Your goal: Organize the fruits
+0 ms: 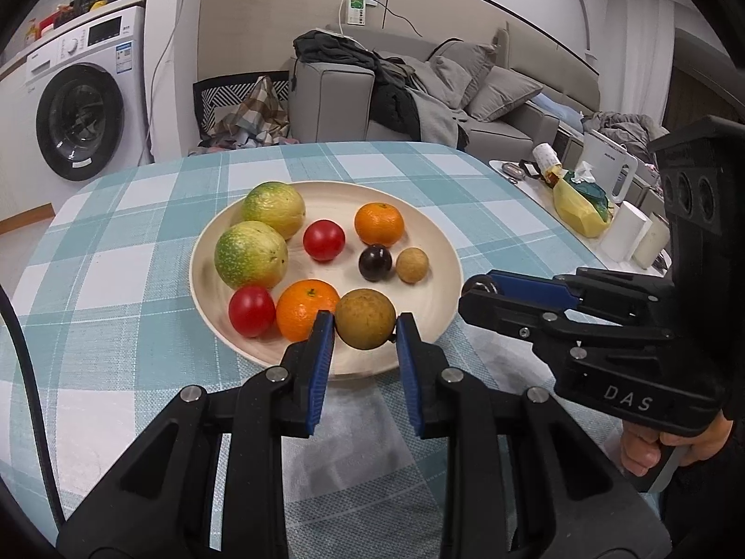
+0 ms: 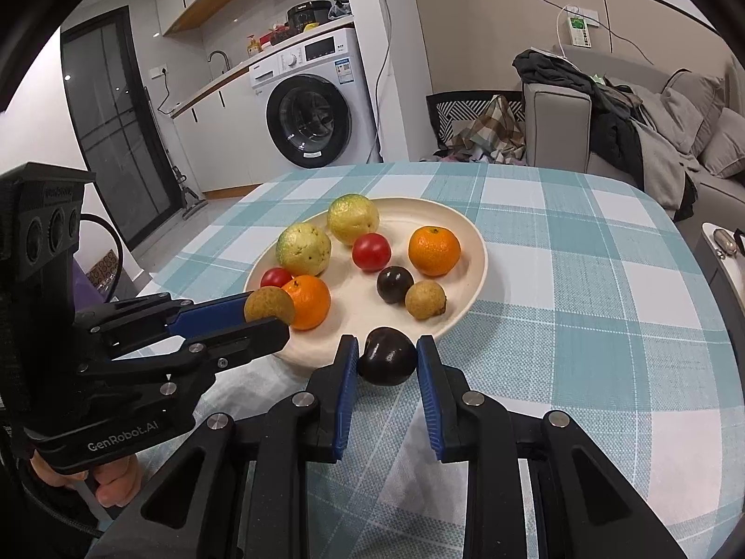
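A cream plate (image 1: 223,251) (image 2: 470,233) on the checked tablecloth carries two yellow-green fruits (image 1: 250,254), two red tomatoes (image 1: 324,240), two oranges (image 1: 379,223), a dark plum (image 1: 375,262) and a small brown longan (image 1: 412,264). My left gripper (image 1: 365,328) is shut on a larger brown round fruit (image 1: 365,318) (image 2: 269,306), held over the plate's near rim. My right gripper (image 2: 387,356) is shut on a dark plum (image 2: 387,356) at the plate's front edge; in the left wrist view this gripper (image 1: 479,291) shows side-on and the plum is mostly hidden.
The table (image 2: 582,279) has a blue-and-white checked cloth. A side table (image 1: 535,191) at the right holds a yellow bag, a white kettle and rolls. Behind stand a washing machine (image 2: 309,121), a grey sofa (image 1: 465,84) with clothes, and a patterned basket.
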Motion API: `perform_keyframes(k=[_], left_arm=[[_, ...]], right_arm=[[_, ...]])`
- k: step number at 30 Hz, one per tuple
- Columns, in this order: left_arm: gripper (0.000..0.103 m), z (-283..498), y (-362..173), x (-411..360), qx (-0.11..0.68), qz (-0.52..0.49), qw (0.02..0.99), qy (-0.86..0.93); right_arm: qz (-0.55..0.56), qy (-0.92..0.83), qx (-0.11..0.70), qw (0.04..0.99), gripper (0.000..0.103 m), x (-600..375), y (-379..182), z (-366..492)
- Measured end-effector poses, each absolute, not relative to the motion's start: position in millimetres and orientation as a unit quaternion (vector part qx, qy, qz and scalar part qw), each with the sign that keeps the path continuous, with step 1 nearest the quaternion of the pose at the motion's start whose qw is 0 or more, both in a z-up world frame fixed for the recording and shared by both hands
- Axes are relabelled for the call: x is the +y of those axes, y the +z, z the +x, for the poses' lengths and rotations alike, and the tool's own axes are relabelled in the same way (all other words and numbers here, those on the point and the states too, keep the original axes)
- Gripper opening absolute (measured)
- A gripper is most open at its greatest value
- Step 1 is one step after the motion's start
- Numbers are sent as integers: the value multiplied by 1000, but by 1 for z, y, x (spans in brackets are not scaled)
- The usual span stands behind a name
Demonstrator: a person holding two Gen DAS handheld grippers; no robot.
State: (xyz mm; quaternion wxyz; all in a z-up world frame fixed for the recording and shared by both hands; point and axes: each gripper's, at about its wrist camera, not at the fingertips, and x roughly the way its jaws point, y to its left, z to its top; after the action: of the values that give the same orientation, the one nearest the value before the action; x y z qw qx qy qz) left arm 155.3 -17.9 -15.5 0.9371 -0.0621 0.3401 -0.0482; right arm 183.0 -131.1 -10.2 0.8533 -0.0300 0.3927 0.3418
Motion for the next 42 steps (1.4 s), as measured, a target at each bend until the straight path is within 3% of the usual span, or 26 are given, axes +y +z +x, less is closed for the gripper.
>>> perform_keyframes(k=[25,27,29,35,37,39,42], left_arm=[[24,174,-25,-15,337,-57,939,-31],[24,174,-24,-16,334,-54,940,-32],[25,171,-22,-17,330,-51,942,-31],[48,166,-19,-11,322,-62,945,-11],[66,163,-20,-5,321,-73,944,2],[79,160,-19,2,314,-87,945,11],[98,153,-17,11,297,-105,949,14]], right_arm=[[-15,337,406,850,27,-115,-20,197],[-17,333,404,852,31,-116,-20,197],[-15,327,400,856,42,-118,-19,197],[-1,313,388,867,49,-126,-15,196],[2,310,388,868,53,-128,-16,198],[8,305,397,865,60,-131,-18,201],[36,298,397,868,83,-143,-19,203]])
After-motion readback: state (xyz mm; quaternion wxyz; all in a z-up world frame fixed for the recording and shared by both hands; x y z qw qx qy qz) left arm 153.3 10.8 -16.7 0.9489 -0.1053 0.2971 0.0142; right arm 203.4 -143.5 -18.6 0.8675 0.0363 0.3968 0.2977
